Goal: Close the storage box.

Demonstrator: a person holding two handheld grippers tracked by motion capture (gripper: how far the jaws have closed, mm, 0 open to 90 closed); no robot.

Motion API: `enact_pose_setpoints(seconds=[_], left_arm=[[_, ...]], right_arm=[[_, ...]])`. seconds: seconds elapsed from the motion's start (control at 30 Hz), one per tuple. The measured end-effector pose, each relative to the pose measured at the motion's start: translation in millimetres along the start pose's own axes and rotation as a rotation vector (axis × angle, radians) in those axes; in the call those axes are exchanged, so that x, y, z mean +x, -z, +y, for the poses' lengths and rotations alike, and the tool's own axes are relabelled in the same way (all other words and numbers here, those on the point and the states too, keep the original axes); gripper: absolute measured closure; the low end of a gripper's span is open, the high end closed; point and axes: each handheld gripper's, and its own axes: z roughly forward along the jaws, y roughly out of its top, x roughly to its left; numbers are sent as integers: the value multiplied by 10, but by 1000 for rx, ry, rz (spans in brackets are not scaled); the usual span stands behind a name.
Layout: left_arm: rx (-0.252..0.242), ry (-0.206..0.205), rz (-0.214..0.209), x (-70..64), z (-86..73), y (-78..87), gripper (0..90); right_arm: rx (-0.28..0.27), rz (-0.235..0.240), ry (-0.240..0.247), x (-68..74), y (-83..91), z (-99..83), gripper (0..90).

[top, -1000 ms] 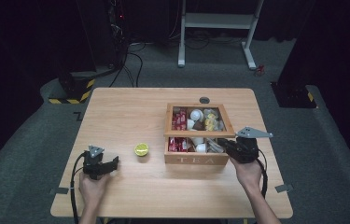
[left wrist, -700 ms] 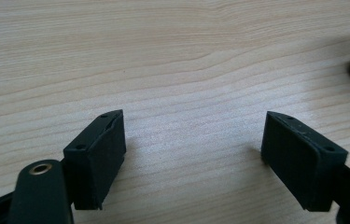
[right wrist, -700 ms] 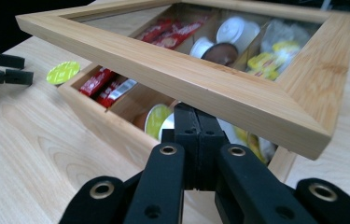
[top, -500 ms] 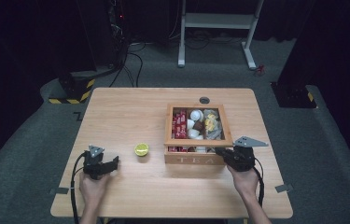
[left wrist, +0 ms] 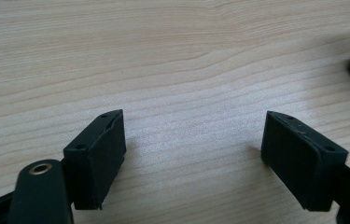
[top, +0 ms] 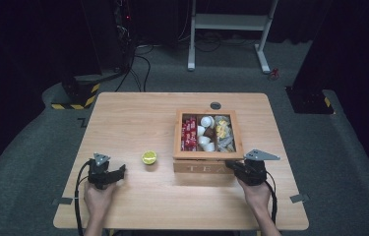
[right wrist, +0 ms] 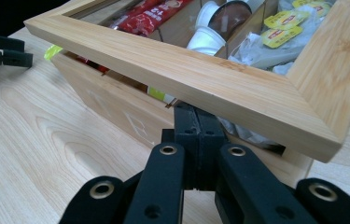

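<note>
Lettering "TEA" is read on the wooden box. Its lid is propped ajar by the right gripper, jaws pressed together beneath it. The left gripper is held wide open, empty.

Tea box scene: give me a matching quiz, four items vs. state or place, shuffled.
Items:
1. left hand-held gripper
2. right hand-held gripper
3. tea box lid
4. lime

States:
A. tilted up at the front edge
B. jaws wide apart over bare table
C. jaws together, tips under the lid's front edge
D. on the table left of the tea box

Pairs: 1-B, 2-C, 3-A, 4-D
</note>
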Motion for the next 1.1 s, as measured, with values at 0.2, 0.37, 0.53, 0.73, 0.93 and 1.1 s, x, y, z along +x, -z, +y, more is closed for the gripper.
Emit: enact_pose_setpoints(seconds=[0.2, 0.37, 0.53, 0.73, 0.93, 1.1], left_arm=[[-2, 0, -2, 0, 1, -3, 219], [-2, 0, -2, 0, 1, -3, 218], [0, -7, -4, 3, 3, -4, 215], [0, -6, -6, 0, 2, -5, 213], [1, -8, -8, 1, 4, -5, 213], [1, -10, -7, 2, 7, -9, 213]], right_arm=[[17, -3, -3, 16, -5, -64, 900], [15, -1, -9, 21, -20, -98, 900], [24, -4, 13, 37, 0, -124, 900], [18, 7, 26, 80, -6, -120, 899], [7, 30, 23, 88, 37, -98, 890], [-22, 45, -8, 84, 108, -3, 875]])
